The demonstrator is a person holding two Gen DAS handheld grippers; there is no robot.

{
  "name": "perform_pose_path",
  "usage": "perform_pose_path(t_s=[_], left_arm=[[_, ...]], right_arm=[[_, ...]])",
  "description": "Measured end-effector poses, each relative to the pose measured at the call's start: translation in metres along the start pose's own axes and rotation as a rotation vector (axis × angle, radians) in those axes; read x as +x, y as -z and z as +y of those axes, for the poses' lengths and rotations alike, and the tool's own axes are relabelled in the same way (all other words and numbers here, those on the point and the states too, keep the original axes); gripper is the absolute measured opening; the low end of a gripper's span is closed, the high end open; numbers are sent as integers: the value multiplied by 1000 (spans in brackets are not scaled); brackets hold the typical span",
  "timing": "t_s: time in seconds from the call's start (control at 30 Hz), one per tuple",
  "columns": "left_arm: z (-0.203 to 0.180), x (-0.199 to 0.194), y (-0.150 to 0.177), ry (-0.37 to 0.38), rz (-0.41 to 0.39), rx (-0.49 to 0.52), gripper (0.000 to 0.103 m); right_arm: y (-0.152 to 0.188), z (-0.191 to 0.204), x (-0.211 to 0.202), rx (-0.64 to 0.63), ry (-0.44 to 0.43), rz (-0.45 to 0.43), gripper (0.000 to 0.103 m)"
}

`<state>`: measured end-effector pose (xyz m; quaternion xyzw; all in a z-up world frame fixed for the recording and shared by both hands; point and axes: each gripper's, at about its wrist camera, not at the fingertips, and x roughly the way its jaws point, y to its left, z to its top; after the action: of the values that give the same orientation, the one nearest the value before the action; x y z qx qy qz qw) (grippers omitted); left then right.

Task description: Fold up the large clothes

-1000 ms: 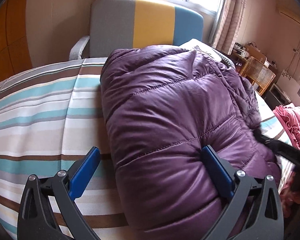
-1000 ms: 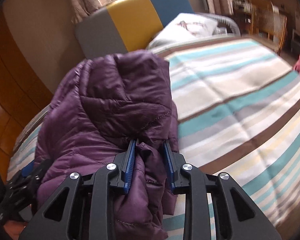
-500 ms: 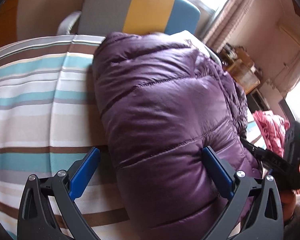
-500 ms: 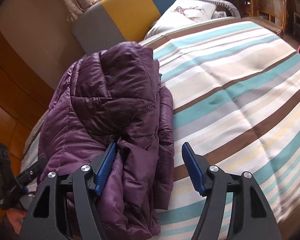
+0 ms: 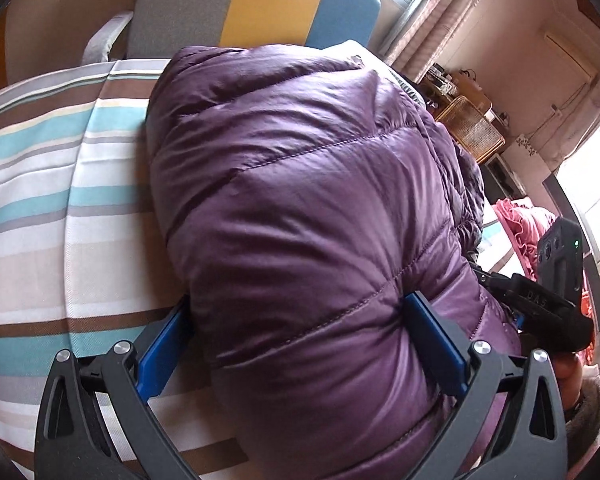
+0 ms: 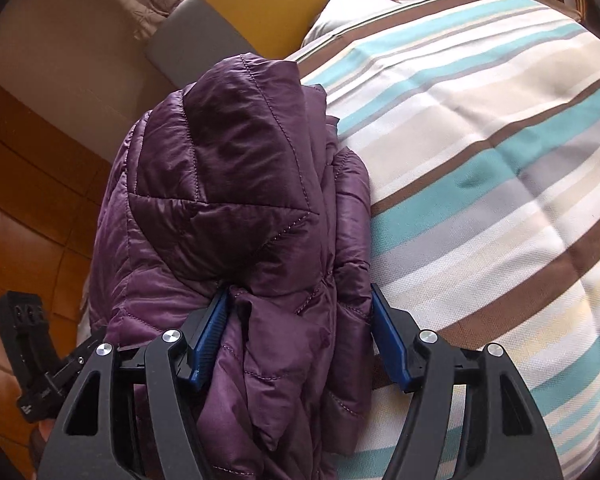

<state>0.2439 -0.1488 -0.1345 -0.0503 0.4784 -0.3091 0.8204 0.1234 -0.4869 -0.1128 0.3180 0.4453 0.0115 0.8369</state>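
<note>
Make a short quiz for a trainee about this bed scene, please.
1. True or false: the purple jacket lies on the striped bed cover.
2. Choose one: the middle band of the padded panel behind the bed is A red, B yellow, C green.
3. Fill in: in the left wrist view, the heap of cloth beyond the jacket is ___ in colour.

Key: 1 true; 2 B; 3 pink.
</note>
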Motion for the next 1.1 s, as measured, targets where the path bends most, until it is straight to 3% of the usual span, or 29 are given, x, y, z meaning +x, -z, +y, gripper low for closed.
perform_pose_path(t_s=[0.23, 0.53, 0.9, 1.1], left_arm=[[-14, -4, 7, -47, -36, 40, 99], [-32, -20, 12, -90, -105, 105, 71], [-44, -43, 13, -146, -165, 173, 56], [-46, -67, 15, -174, -220, 195, 55]], right_arm=[[7, 8, 2, -42, -24, -12, 47], [22, 31, -17, -163, -4, -104, 28], [44, 50, -43, -211, -48, -186, 24], [54, 71, -49, -211, -106, -218, 24]])
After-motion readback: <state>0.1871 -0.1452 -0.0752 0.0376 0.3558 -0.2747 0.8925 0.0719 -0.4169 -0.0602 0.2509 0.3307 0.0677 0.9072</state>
